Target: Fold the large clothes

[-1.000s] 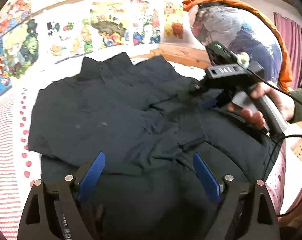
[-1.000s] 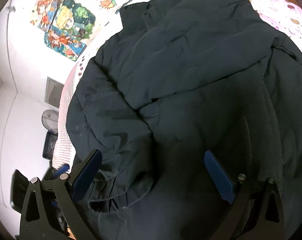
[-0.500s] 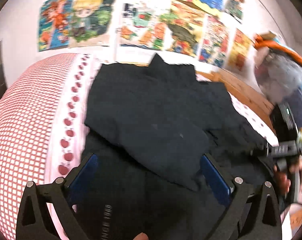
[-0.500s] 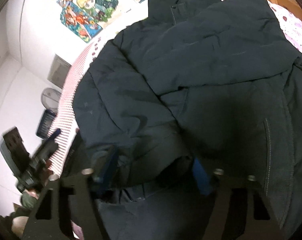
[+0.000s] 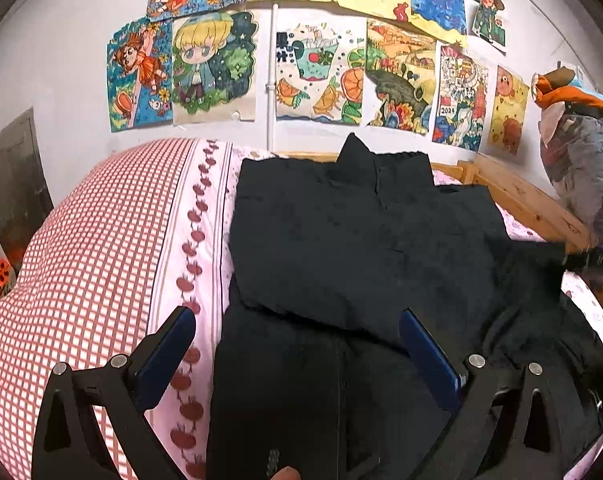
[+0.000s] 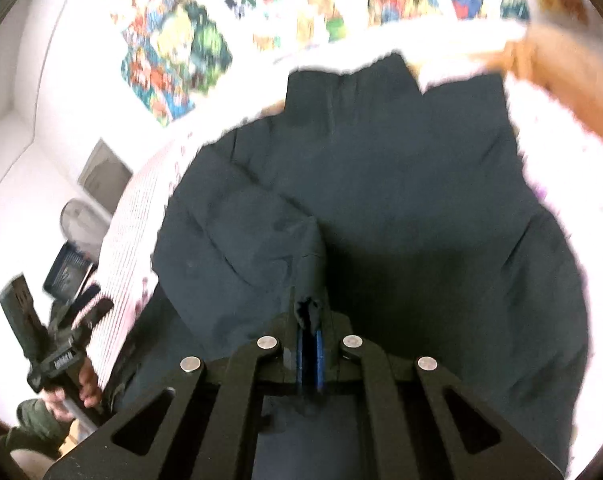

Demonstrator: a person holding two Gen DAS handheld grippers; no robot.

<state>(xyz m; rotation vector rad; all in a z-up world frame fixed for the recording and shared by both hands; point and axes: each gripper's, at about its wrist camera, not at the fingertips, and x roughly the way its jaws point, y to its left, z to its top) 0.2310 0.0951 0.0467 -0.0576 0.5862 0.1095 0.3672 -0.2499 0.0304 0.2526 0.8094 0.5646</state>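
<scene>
Free room: the red-checked, apple-printed sheet [image 5: 113,248] lies bare along the bed's left edge, beside the dark padded jacket [image 5: 361,248]. Obstacles: a light wooden bed rail [image 5: 529,196] bounds the far right corner; a wall of taped paper drawings [image 5: 309,72] closes the bed's far edge.

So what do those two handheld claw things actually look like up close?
Each is a black plastic frame with triangular cut-outs and round silver bolts at the joints. The left gripper carries two flat fingers padded in blue. The right gripper has the same blue pads. Seen from the right wrist camera, the left tool has a boxy black body with white lettering, and the hand on it wears an olive-green sleeve.
</scene>
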